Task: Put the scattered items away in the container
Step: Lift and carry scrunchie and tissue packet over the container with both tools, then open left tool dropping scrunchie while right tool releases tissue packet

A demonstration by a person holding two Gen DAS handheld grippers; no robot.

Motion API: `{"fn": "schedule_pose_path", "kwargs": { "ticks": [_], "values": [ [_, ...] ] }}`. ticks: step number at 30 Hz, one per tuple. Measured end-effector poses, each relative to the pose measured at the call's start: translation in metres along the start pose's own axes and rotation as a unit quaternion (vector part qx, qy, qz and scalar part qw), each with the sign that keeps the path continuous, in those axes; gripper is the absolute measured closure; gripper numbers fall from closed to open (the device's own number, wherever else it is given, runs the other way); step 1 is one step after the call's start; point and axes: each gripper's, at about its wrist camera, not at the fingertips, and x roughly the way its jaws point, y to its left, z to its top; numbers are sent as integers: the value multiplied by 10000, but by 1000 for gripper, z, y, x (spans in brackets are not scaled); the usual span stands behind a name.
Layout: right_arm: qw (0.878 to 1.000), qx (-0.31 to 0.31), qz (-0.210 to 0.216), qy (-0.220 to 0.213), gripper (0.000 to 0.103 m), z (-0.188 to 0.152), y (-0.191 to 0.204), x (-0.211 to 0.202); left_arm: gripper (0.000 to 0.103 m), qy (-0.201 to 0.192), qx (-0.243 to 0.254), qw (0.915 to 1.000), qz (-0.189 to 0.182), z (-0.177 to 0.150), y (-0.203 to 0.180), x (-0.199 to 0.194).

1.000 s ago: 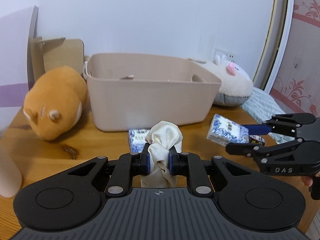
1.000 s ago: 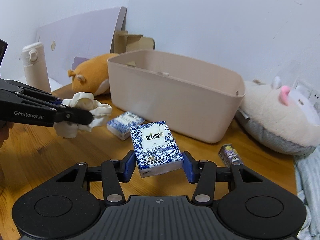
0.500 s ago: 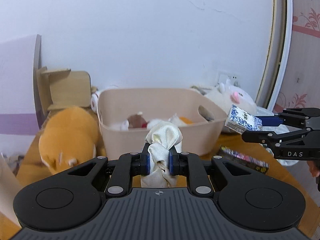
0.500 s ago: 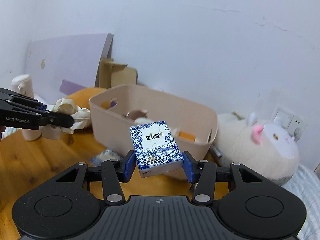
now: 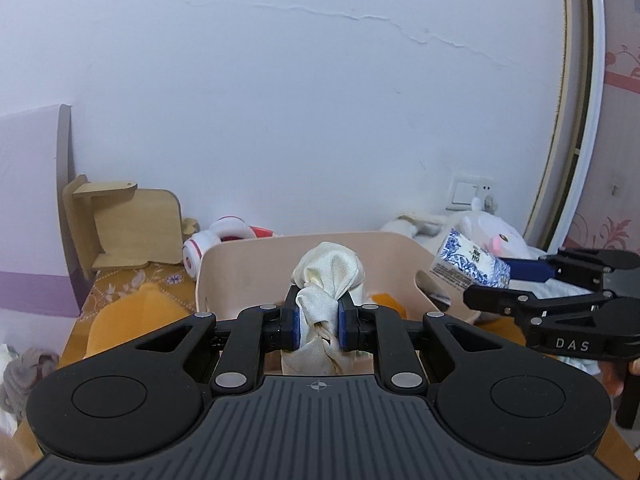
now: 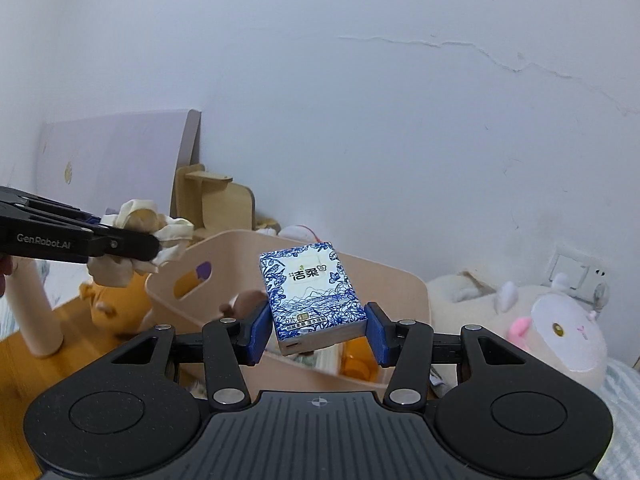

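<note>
"GenRobot.AI" on left hand-held gripper (image 6: 154, 246)

**Pale bin, bright clutter**

The container (image 6: 400, 292) is beige-pink. The cloth bundle (image 5: 328, 276) is cream. The tissue pack (image 6: 314, 292) is white with blue floral print. One plush toy (image 6: 560, 332) is white with pink; another plush (image 5: 136, 312) is orange. The headphones (image 5: 224, 236) are white and red.

The tissue pack (image 6: 314, 294) is showing "洁柔" in dark characters on its white centre panel, facing the right wrist camera. "GenRobot.AI" is reading along the left gripper (image 6: 156, 246) at nine o'clock there. "DAS" is showing on the right gripper (image 5: 486, 280) at three o'clock in the left wrist view.
</note>
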Motion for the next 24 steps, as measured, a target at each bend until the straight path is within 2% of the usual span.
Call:
{"fn": "schedule_pose_path", "kwargs": {
  "ticks": [6, 15, 24],
  "values": [
    [9994, 311, -15, 127, 56, 4, -8, 29, 86, 244, -17, 9996, 108, 8, 5, 37],
    [9980, 258, -122, 571, 56, -5, -6, 74, 86, 848, -4, 9954, 451, -1, 14, 91],
    [9953, 399, -181, 865, 56, -15, -14, 104, 81, 1242, -214, 9906, 541, -12, 26, 114]
  ]
}}
